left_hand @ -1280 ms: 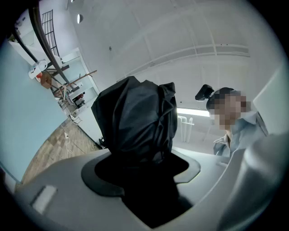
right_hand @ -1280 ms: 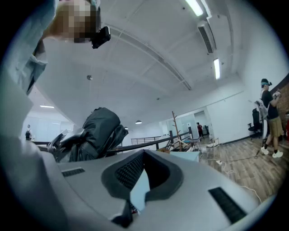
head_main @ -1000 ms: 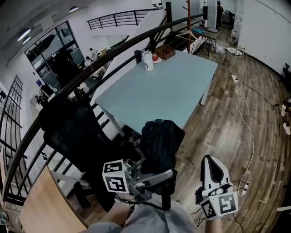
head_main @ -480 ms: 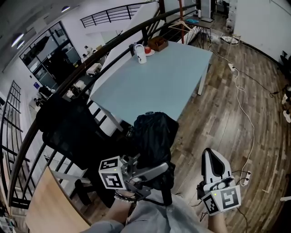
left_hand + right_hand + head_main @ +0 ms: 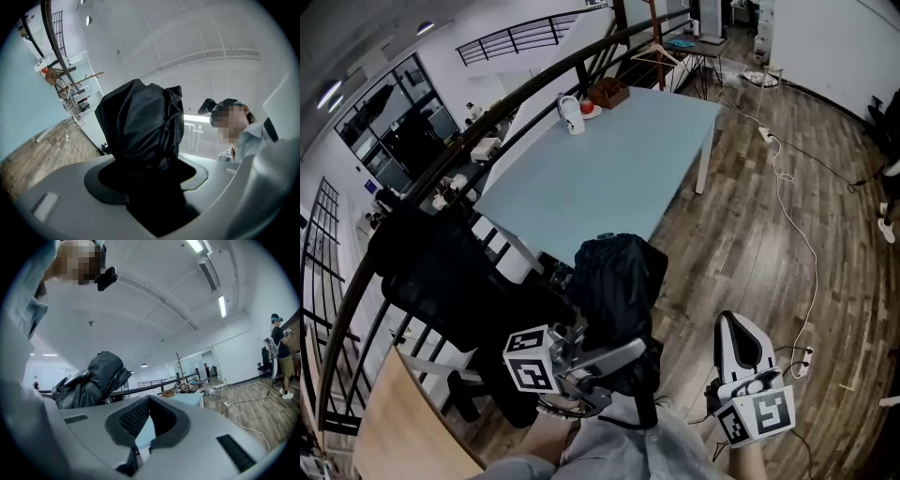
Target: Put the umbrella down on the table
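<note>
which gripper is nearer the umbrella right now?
Left. The left gripper is shut on the umbrella; the right gripper sits apart to its right, holding nothing.

The pale blue counter (image 5: 619, 169) is bare over its near and middle stretch and open from the wooden floor (image 5: 750, 244) on its right. A white jug (image 5: 571, 101) and a brown box (image 5: 607, 92) crowd only its far end. A black railing (image 5: 482, 108) bars the left edge, and a black chair (image 5: 441, 272) stands by the near corner.

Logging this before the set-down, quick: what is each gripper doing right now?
Left gripper: closed on the folded black umbrella.
Right gripper: closed, nothing between its jaws.
</note>
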Motion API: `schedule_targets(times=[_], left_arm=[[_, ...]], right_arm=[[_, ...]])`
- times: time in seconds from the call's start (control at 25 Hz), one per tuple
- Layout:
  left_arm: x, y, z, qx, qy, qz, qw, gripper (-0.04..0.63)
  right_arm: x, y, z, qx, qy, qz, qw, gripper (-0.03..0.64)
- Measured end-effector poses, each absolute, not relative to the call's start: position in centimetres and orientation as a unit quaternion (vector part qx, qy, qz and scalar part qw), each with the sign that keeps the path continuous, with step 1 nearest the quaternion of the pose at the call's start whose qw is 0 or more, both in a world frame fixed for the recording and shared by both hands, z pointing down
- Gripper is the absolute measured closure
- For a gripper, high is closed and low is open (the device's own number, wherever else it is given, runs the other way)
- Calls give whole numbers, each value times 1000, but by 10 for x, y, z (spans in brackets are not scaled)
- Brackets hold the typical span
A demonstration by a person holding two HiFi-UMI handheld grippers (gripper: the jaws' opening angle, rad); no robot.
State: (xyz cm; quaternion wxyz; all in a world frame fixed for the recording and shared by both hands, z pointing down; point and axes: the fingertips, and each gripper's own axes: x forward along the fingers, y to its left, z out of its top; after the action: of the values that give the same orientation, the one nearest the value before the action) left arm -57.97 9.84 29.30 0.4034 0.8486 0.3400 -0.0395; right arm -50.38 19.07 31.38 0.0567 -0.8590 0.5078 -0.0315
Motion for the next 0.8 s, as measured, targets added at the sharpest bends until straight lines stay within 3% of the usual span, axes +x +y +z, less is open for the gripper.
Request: schedule_targets(times=[0.36,0.8], left_arm=[[-569,140,302,831,373,-24,412,316],[-496,148,311,809,412,0,419,316]], right_arm=[[-502,233,330,-872,484,-41,57,621],[-445,241,335,-892,446,-49,51,621]])
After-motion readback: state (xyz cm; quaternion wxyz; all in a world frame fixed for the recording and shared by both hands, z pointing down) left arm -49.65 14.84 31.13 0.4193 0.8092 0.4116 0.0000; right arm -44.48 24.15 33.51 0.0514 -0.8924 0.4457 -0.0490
